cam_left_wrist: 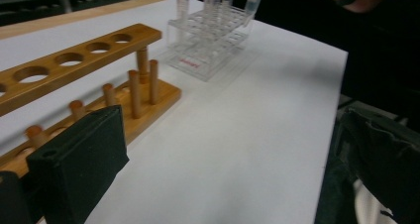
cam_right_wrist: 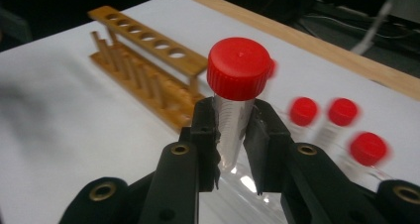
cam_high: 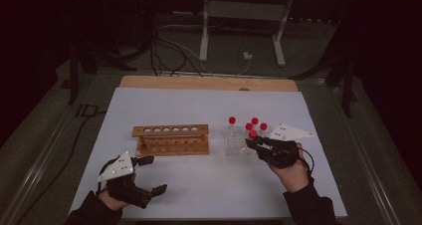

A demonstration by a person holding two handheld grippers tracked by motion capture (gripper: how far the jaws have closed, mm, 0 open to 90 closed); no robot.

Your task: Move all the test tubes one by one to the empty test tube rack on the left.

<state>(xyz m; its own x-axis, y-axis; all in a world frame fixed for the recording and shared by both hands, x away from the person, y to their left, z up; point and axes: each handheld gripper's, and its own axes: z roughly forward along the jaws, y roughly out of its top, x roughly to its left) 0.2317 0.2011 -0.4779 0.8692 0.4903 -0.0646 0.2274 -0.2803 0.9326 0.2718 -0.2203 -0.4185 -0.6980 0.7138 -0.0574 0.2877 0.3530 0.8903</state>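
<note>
The right gripper [cam_right_wrist: 233, 130] clamped a red-capped tube [cam_right_wrist: 236, 90] just below its cap, held over the clear rack [cam_high: 235, 144] at the right of the white table [cam_high: 199, 190], where four more capped tubes [cam_high: 255, 121] stood. The left gripper [cam_high: 149, 175] waited at the near left with jaws spread and nothing between them, in front of the empty wooden rack [cam_high: 170, 131].

The risk looked plain: the pads met the tube high on smooth plastic, so it could swing or slip on the way to the wooden rack — and a tilted tube could catch a hole's rim or knock a neighbour's cap.

The right gripper view showed the grip itself, pads pressed on either side of the tube; the high view showed the open table between the racks. The left gripper view alone gave the wooden pegs [cam_left_wrist: 141, 83] under the holes — close up.
</note>
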